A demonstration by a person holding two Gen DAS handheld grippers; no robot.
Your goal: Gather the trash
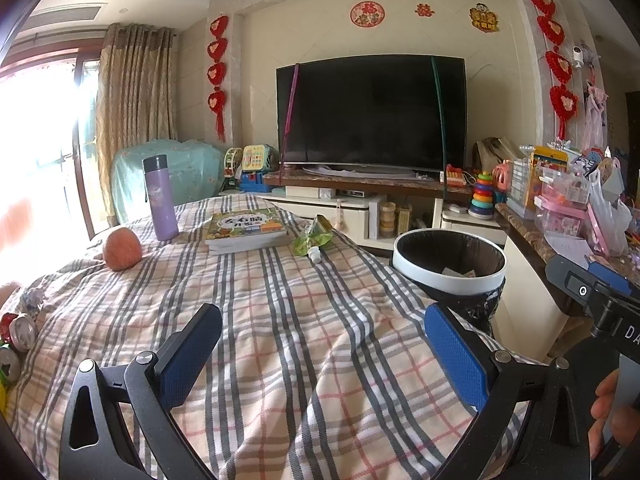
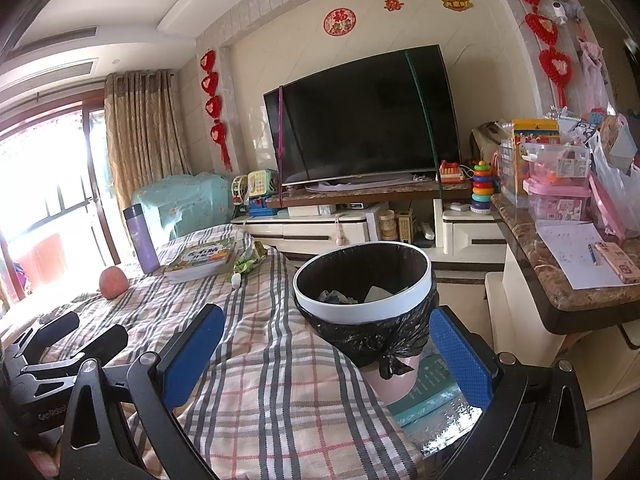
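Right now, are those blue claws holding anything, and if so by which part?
Nothing is held. The left gripper and the right gripper both have their jaws wide apart, with only the plaid cloth between them.

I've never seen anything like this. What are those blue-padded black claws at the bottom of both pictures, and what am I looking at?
Those are two hand-held grippers, not a robot; a person carries one in each hand. Each has a camera looking forward between its fingers, so one picture comes from the left gripper and the other from the right gripper. Both are open and hold nothing. In front lies a checked cloth with a purple bottle, a round orange fruit, a stack of books and a crumpled green pouch, probably the trash to collect. Beside the cloth stands a white-rimmed bin lined with a black bag, already holding some scraps.
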